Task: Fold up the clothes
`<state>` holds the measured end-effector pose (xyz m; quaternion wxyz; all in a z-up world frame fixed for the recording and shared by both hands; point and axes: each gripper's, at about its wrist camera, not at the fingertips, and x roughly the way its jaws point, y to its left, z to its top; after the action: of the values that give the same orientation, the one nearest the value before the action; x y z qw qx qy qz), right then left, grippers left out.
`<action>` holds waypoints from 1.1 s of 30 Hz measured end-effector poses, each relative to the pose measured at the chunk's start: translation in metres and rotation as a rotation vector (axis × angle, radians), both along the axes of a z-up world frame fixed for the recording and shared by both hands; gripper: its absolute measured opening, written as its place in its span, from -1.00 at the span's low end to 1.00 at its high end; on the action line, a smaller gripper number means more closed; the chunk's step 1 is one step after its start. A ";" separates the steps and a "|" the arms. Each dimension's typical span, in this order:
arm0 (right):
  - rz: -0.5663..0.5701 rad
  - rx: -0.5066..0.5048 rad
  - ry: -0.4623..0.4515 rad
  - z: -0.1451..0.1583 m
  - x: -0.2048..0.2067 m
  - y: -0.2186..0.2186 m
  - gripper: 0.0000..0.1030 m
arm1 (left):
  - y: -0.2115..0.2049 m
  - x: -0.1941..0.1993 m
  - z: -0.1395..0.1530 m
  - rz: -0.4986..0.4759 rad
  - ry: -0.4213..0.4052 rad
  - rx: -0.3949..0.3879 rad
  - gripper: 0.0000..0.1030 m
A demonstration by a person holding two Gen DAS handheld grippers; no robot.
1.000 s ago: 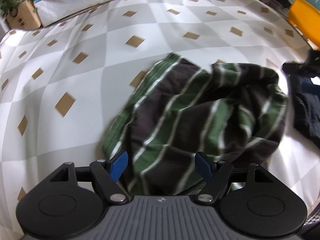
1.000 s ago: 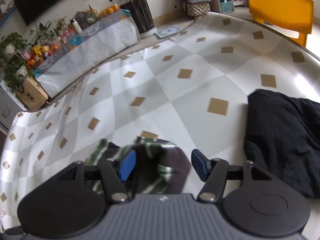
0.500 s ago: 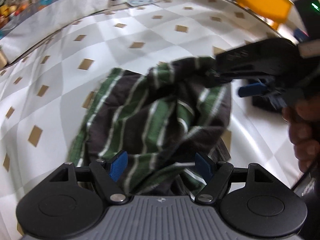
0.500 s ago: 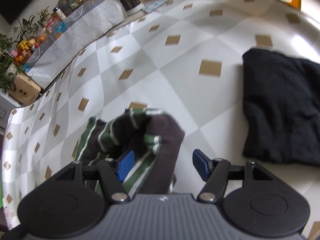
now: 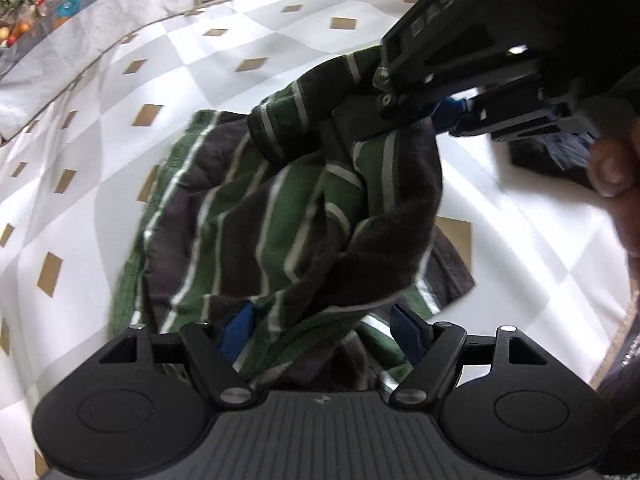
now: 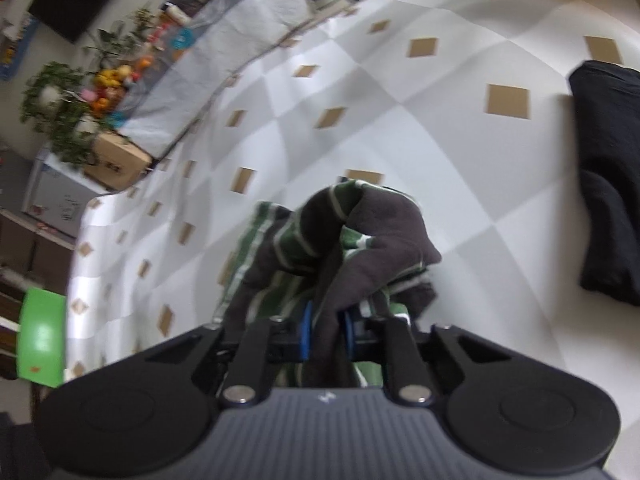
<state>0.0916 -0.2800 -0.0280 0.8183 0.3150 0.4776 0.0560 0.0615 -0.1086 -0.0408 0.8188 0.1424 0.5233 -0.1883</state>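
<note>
A crumpled green, dark grey and white striped garment (image 5: pixel 280 208) lies on the checked cloth (image 5: pixel 100 128) of the table. My right gripper (image 6: pixel 325 336) has closed its blue pads on a raised fold of that striped garment (image 6: pixel 360 240) and lifts it; from the left wrist view it reaches in from the upper right. My left gripper (image 5: pixel 320 330) hovers low over the garment's near edge, its jaws closing, with bunched fabric lying between the blue fingers (image 5: pixel 236 328) but not pinched.
A black garment (image 6: pixel 608 184) lies to the right on the table. A person's hand (image 5: pixel 616 184) holds the right gripper. Beyond the table stand a covered bench with plants and fruit (image 6: pixel 100 80), a cardboard box (image 6: pixel 116 160) and a green stool (image 6: pixel 42 332).
My right gripper has shut on a fold of the striped garment and pulled it up. The left gripper slid closer over the garment's near edge, its fingers a little narrower.
</note>
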 end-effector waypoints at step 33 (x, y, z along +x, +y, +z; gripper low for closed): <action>-0.023 0.020 -0.061 0.016 0.010 0.009 -0.03 | 0.092 0.021 0.033 0.417 -0.056 -0.117 0.09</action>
<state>0.1019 -0.2715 -0.0116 0.8299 0.3269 0.4481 0.0609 0.0821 -0.0169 -0.0077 0.8612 -0.0116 0.5065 -0.0408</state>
